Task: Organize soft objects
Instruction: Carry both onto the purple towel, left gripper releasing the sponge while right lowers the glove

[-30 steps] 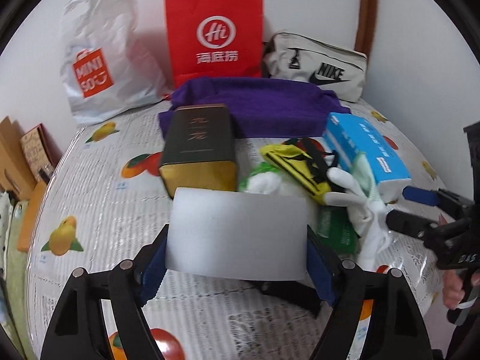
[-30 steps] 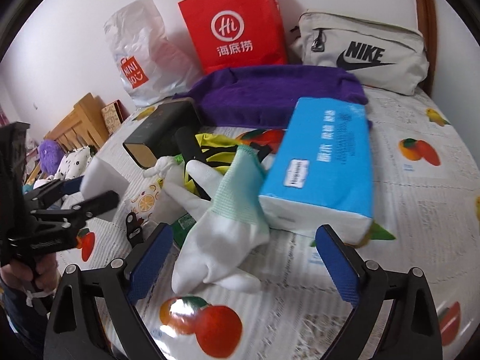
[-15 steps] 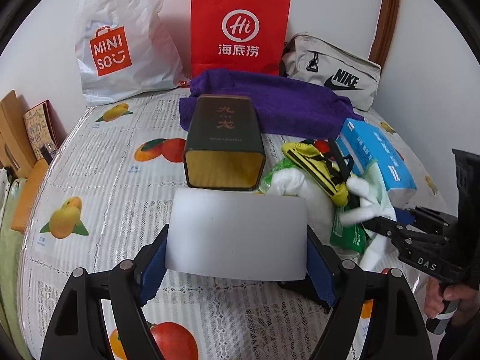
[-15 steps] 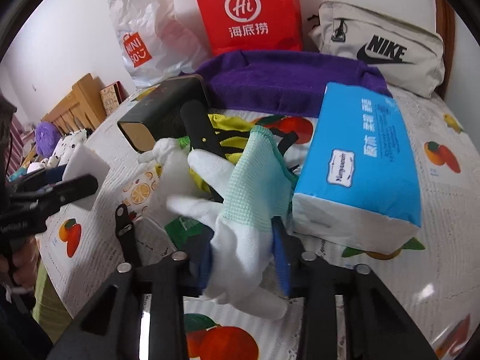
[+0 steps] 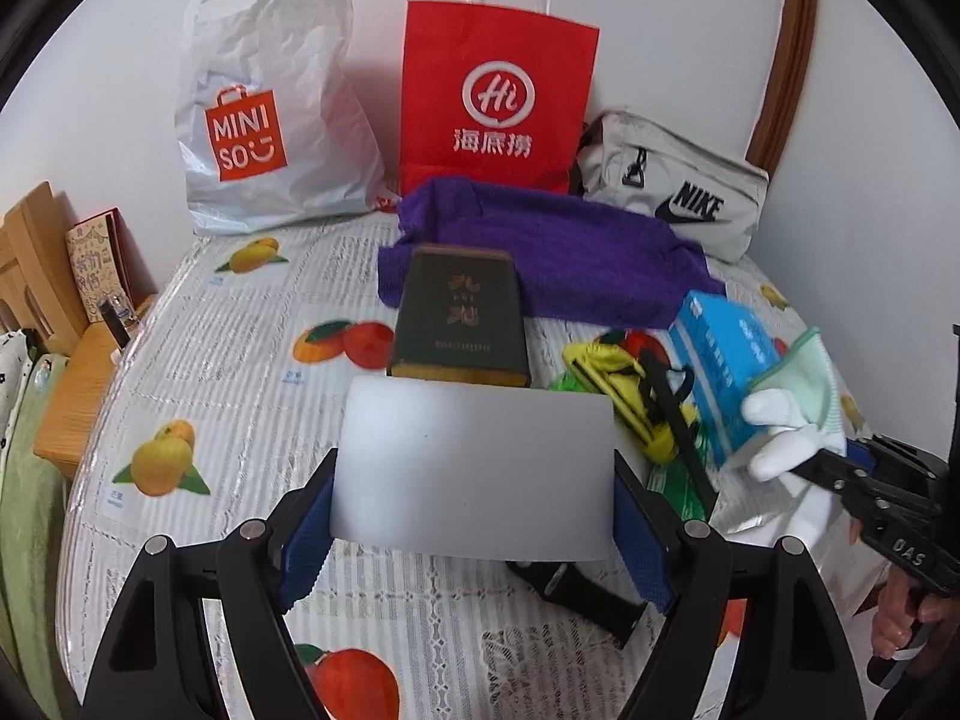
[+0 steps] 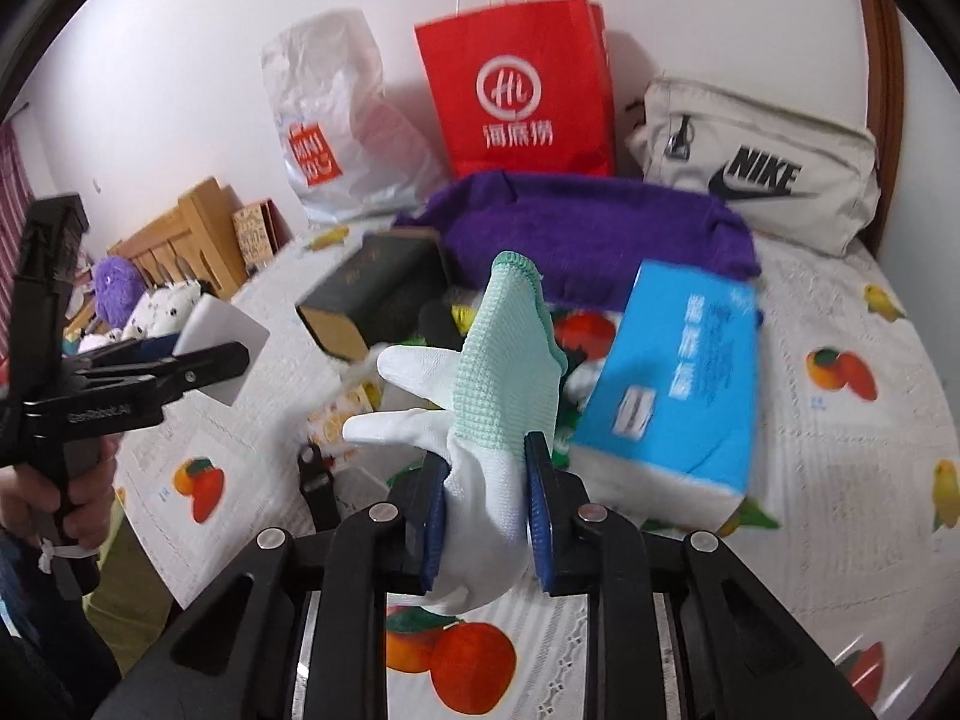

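My left gripper point(image 5: 474, 516) is shut on a white foam block point(image 5: 474, 474), held above the fruit-print bedspread point(image 5: 240, 360). My right gripper point(image 6: 486, 498) presses its closing jaws on a white and mint glove point(image 6: 498, 378), lifted off the pile. The same glove point(image 5: 792, 402) hangs from the right gripper at the right edge of the left wrist view. On the bed lie a blue tissue pack point(image 6: 678, 384), a dark green box point(image 5: 459, 318), a yellow pouch with black straps point(image 5: 624, 384) and a purple towel point(image 5: 558, 252).
Against the wall stand a white MINISO bag point(image 5: 264, 108), a red paper bag point(image 5: 498, 108) and a grey Nike bag point(image 5: 672, 192). A wooden bed frame point(image 6: 180, 234) with plush toys point(image 6: 120, 294) is at the left. A black strap piece point(image 5: 576, 594) lies under the foam block.
My right gripper went from open around the glove to shut on it and lifted it off the bed. Both grippers have risen; the left still holds the foam block.
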Tool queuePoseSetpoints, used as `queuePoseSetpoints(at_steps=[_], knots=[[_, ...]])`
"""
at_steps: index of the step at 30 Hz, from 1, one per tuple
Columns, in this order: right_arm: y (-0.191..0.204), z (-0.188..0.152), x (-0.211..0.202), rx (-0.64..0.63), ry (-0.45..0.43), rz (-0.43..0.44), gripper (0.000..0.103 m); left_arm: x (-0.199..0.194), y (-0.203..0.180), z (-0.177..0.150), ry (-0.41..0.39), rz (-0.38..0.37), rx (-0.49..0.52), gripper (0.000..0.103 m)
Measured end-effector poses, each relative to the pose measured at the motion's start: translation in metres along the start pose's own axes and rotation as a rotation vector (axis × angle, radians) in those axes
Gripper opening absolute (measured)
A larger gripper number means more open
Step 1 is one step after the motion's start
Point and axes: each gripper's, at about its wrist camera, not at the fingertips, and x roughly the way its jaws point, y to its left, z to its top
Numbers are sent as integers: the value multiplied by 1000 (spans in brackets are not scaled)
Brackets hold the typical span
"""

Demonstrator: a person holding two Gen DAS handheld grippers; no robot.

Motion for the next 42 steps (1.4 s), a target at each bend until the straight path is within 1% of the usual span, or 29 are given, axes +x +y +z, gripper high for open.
queuePoseSetpoints(at_steps=[4, 6, 9, 11, 15, 19, 21, 27, 31, 35, 37, 38, 40, 42], knots=[[-9, 20, -13, -3, -35, -23, 24, -6, -2, 18, -26, 8, -8, 80], [-14, 29, -13, 1, -29, -41, 24, -7, -5, 28, -33, 6, -10, 80], [-24, 45, -15, -1, -51, -53, 24, -6, -10, 41, -40, 2, -8, 80], [-32, 57, -14, 4, -60, -59, 24, -3, -13, 52, -39, -1, -6, 80], [-48, 77, -8, 15, -74, -67, 24, 5, -18, 74, -44, 21, 7, 80], [-63, 98, -1, 21, -87, -71, 24, 15, -17, 91, -38, 13, 10, 80], [-69, 106, 5, 20, -84, -78, 24, 22, -17, 99, -33, 30, 11, 80], [-87, 135, 30, 5, -74, -101, 24, 48, -13, 119, -10, 37, 9, 80], [-103, 155, 55, -1, -54, -124, 24, 70, -10, 134, 11, 38, 6, 80], [-119, 166, 84, 15, -22, -129, 24, 95, -10, 147, 36, 28, 2, 80], [-127, 169, 95, 32, -24, -101, 24, 109, -8, 153, 45, 28, -4, 80], [-129, 171, 101, 31, -16, -105, 24, 115, -8, 155, 47, 24, -4, 80], [-134, 174, 117, 14, 15, -140, 24, 130, -7, 161, 65, 16, 2, 80], [-140, 176, 129, 12, 38, -143, 24, 144, -8, 167, 80, 21, 14, 80]])
